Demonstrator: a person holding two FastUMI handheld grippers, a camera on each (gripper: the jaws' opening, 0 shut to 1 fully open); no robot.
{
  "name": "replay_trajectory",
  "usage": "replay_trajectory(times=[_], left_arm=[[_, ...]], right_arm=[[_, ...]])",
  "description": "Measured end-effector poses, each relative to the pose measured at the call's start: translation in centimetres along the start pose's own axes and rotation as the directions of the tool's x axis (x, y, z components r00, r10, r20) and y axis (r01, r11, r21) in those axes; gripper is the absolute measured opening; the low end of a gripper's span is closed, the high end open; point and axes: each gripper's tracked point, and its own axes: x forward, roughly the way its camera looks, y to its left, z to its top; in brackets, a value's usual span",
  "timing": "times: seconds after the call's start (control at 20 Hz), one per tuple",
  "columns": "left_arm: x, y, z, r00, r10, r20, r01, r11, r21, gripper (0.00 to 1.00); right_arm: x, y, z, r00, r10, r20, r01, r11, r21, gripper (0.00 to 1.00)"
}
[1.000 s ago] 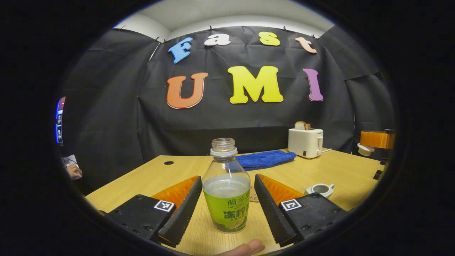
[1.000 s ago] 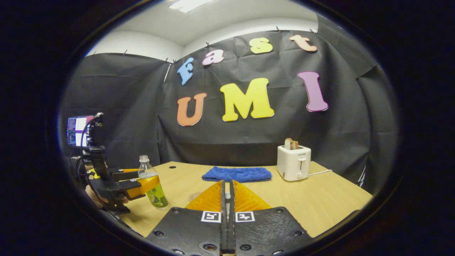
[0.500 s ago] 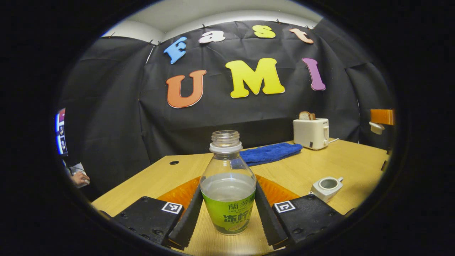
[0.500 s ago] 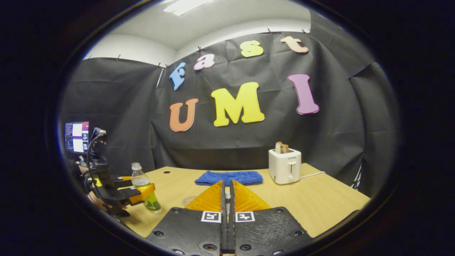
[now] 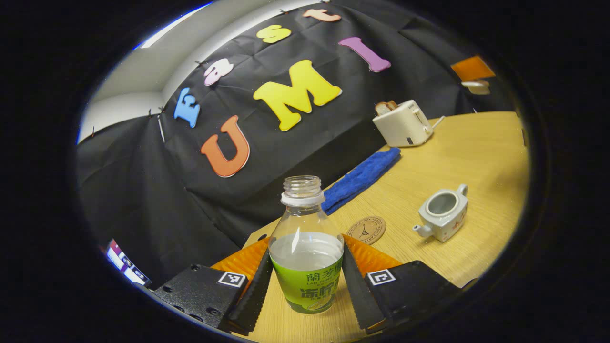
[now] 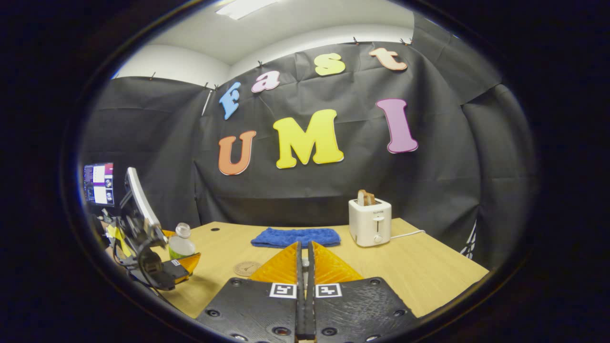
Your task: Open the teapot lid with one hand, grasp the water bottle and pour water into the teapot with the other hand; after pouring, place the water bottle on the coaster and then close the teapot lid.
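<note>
An uncapped clear water bottle (image 5: pixel 306 257) with a green label, part full, stands between the fingers of my left gripper (image 5: pixel 305 281), which is shut on its body. The view is rolled, and the bottle hangs above the wooden table (image 5: pixel 476 143). To the right sits the white teapot (image 5: pixel 443 216) with its top open. A round brown coaster (image 5: pixel 366 229) lies between the bottle and the teapot. At the far right, the right gripper (image 5: pixel 472 69) holds the white teapot lid (image 5: pixel 475 86) aloft. In the right gripper view, my right gripper (image 6: pixel 305 252) is shut, and the bottle (image 6: pixel 180 244) shows at the left.
A white toaster (image 5: pixel 402 123) with toast stands at the back of the table, with a folded blue towel (image 5: pixel 362 177) beside it. In the right gripper view the toaster (image 6: pixel 370 221) is at the right and the towel (image 6: pixel 295 237) is at the centre. A lit screen (image 6: pixel 97 183) glows at the left.
My left gripper's fingers closed onto the bottle, then raised it and rolled it toward the teapot. The right gripper stayed shut and drifted only slightly.
</note>
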Motion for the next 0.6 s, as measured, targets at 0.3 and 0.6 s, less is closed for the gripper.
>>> replay_trajectory(times=[0.3, 0.6], left_arm=[[0.7, -3.0, -0.7, 0.998, -0.030, -0.062, 0.048, 0.948, 0.316, 0.77], [0.6, -5.1, -0.3, 0.995, -0.042, -0.086, 0.085, 0.814, 0.574, 0.76]], right_arm=[[-0.1, -1.6, 0.1, 0.999, -0.043, -0.006, 0.043, 0.999, 0.005, 0.00], [-0.4, -2.4, 0.2, 0.999, -0.050, -0.009, 0.050, 0.998, 0.028, 0.00]])
